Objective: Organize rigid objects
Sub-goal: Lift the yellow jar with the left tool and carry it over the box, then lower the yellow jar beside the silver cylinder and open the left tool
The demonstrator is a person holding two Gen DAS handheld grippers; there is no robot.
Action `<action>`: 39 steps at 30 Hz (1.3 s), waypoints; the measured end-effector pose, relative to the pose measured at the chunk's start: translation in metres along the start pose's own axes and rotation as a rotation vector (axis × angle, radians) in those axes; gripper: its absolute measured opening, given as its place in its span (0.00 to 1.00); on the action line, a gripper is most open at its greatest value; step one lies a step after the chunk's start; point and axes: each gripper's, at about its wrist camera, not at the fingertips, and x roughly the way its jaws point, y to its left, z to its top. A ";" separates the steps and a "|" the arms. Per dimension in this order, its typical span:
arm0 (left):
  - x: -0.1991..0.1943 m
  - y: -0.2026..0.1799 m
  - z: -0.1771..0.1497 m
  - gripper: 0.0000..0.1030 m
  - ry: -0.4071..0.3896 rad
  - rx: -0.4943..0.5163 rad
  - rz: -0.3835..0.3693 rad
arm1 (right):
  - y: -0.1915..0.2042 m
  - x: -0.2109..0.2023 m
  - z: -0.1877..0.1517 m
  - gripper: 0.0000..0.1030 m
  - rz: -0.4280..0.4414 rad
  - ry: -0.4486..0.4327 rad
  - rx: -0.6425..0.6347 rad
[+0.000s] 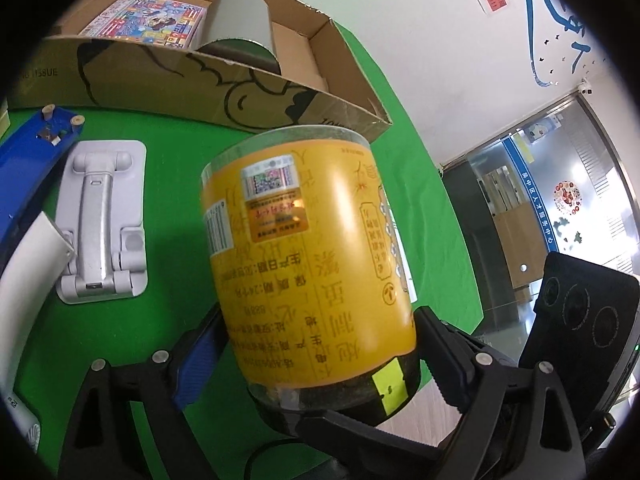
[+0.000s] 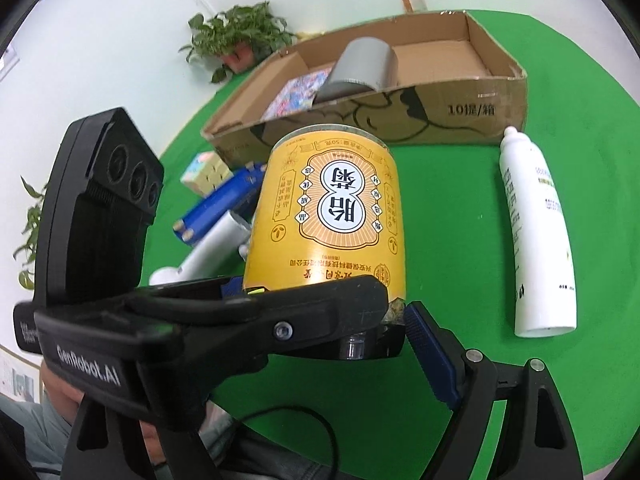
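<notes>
Yellow-labelled can is held off the green cloth, in front of the cardboard box, black lid end toward the cameras and label text upside down.

- The can is gripped low, near the lid. Likely reason: the far end is kept free to go into the box first.
- left gripper: fingers are spread wide around the can body. Both pads seem to be pressed on the label, the blue pad on one side and the black finger opposite.
- right gripper: fingers are also spread wide. One blue pad is seen against the can's lower edge; the other finger is hidden behind the left gripper. It is judged to be pinching the lid end.
- A double grip on one can reads as a handover or a re-grip, but which hand carries the load can't be told.
- In the box, a grey roll is stood beside a colourful flat pack, and bare floor is left on the other side of the roll.
- White bottle, grey stand, blue piece and pastel cube are on the cloth, not yet boxed.
</notes>
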 end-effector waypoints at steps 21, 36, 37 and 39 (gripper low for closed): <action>-0.050 -0.018 0.051 0.86 -0.146 0.109 0.035 | 0.015 -0.027 0.047 0.81 0.041 -0.180 -0.044; -0.044 -0.062 0.129 0.85 -0.167 0.209 0.077 | 0.006 -0.043 0.131 0.81 0.037 -0.260 -0.046; -0.042 -0.063 0.137 0.85 -0.159 0.208 0.088 | 0.003 -0.042 0.137 0.81 0.044 -0.247 -0.042; -0.035 -0.061 0.151 0.85 -0.144 0.198 0.099 | -0.005 -0.037 0.156 0.81 0.055 -0.216 -0.034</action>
